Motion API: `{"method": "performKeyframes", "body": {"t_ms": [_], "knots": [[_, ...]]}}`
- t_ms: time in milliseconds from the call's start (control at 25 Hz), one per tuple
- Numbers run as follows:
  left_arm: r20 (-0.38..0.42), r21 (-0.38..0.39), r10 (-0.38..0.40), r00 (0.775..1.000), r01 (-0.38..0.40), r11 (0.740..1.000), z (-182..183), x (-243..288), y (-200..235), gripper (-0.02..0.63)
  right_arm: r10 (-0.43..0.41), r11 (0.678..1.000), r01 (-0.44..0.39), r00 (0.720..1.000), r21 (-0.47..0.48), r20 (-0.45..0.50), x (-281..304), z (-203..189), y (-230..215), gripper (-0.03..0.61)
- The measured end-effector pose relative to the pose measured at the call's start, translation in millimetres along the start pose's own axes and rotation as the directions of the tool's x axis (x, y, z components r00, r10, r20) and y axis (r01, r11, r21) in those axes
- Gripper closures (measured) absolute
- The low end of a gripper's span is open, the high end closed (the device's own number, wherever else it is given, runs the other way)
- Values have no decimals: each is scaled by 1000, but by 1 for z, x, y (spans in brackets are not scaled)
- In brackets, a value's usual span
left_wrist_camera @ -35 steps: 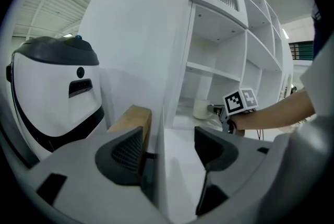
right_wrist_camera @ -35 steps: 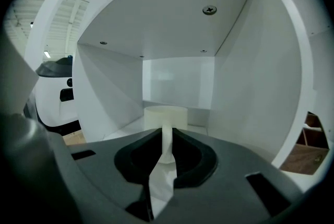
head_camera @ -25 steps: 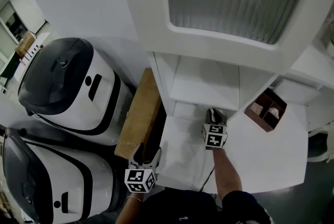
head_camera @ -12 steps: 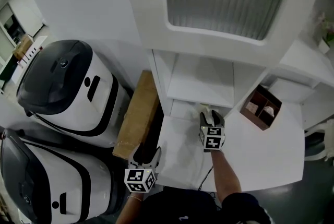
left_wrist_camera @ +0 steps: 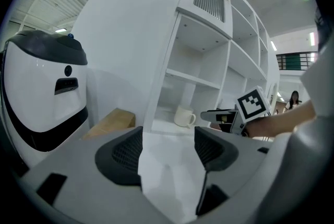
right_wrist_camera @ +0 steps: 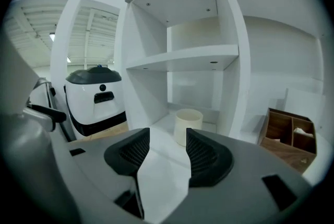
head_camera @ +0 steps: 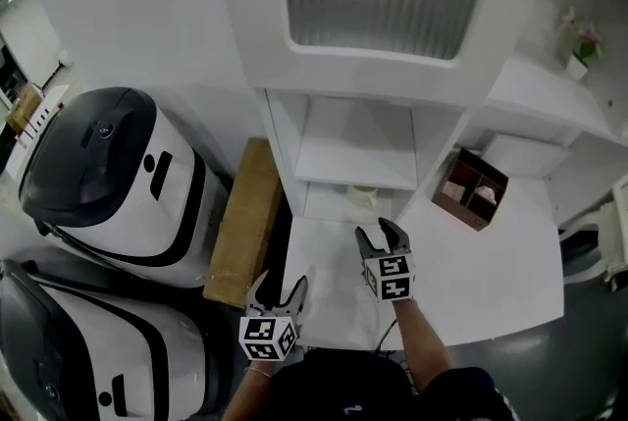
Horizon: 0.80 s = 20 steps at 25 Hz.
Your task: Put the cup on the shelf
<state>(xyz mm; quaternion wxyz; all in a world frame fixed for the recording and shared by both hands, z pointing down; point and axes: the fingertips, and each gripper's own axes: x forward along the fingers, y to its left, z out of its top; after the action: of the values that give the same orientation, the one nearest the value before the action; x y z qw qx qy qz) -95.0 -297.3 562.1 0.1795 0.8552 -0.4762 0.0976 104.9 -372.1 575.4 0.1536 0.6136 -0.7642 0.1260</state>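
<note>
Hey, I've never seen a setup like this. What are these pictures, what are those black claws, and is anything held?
No robot here: a person holds a gripper in each hand, the left gripper and right gripper. One picture looks down from a head camera; the other two look along each gripper's fingers. The cup stands in the bottom compartment of the white shelf. A brown box sits beside the shelf. The right gripper's fingers have just been opening, with nothing between them; the left is open and empty too.

White-and-black machine (head_camera: 108, 174) left, second machine (head_camera: 88, 341) below. Cardboard box (head_camera: 240, 218) alongside. Brown two-compartment box (head_camera: 469, 188) on white tabletop (head_camera: 491, 272).
</note>
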Motion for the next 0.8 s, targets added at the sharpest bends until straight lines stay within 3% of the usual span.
{"method": "performKeyframes", "body": {"t_ms": [320,800], "knots": [[6,52,-107,994,107,993,0,3,-33,305,7,1000,-7,998,-5,60,-62,5,15,350],[-22,125,-236,971,237,963,-13,-1,-81,307,-91,996,91,992,7,91,-137,-20,14,351]]}}
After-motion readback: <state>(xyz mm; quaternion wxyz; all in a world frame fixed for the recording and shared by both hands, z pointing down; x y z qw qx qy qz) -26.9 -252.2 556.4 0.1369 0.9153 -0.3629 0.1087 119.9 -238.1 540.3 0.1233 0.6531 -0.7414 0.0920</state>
